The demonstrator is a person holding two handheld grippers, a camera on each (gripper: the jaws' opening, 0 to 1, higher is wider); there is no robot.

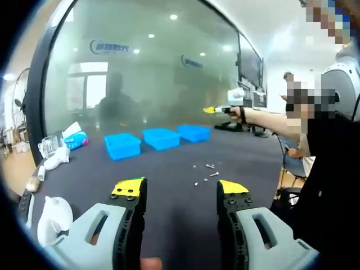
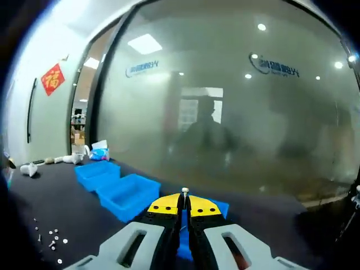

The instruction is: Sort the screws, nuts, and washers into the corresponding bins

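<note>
Yellow-tipped right hand-held gripper [image 2: 184,202] pinches a metal screw [image 2: 184,192] above rectangular blue plastic bins [image 2: 128,194]; left [image 1: 181,190] gapes

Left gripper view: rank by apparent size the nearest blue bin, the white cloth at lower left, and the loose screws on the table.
1. Nearest blue bin
2. White cloth, similar in size; it lies closer to the camera, so that order is unsure
3. Loose screws, smallest

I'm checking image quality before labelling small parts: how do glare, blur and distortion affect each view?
Left gripper view: fisheye bends the frosted glass wall; ceiling lights glare in it; the loose hardware on the dark table shows as soft specks. Right gripper view: the same reflections and haze; the blue bins are fairly sharp, and the small piece at the right gripper tips is blurry.
</note>
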